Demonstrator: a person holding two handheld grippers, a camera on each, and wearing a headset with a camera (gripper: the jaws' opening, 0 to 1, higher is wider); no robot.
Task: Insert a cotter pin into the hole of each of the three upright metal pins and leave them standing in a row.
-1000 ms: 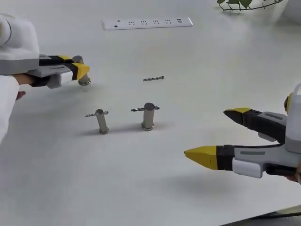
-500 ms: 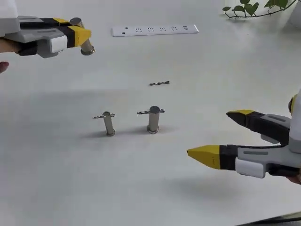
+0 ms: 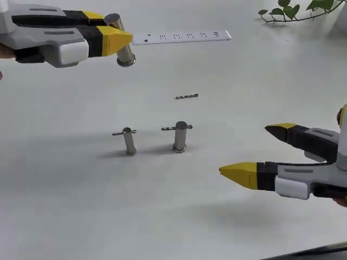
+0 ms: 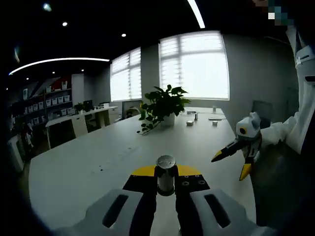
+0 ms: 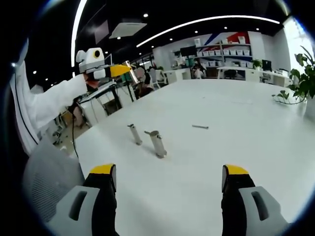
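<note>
My left gripper [image 3: 116,40] is up at the top left, shut on a bare metal pin [image 3: 122,47], which also stands between its yellow tips in the left gripper view [image 4: 166,174]. Two metal pins stand on the white table, each with a cotter pin through its head: the thin one [image 3: 129,141] to the left, the thicker one [image 3: 180,137] to the right [image 5: 156,142]. A loose cotter pin [image 3: 187,96] lies on the table behind them. My right gripper [image 3: 260,154] hovers open at the lower right, with nothing between its fingers.
A white power strip [image 3: 181,37] lies at the table's far edge. A plant's leafy branch [image 3: 287,11] reaches in at the top right. The table's near edge [image 3: 303,252] runs across the bottom right.
My left gripper has lifted the bare metal pin off the table and carried it up and to the right. My right gripper has stayed about where it was.
</note>
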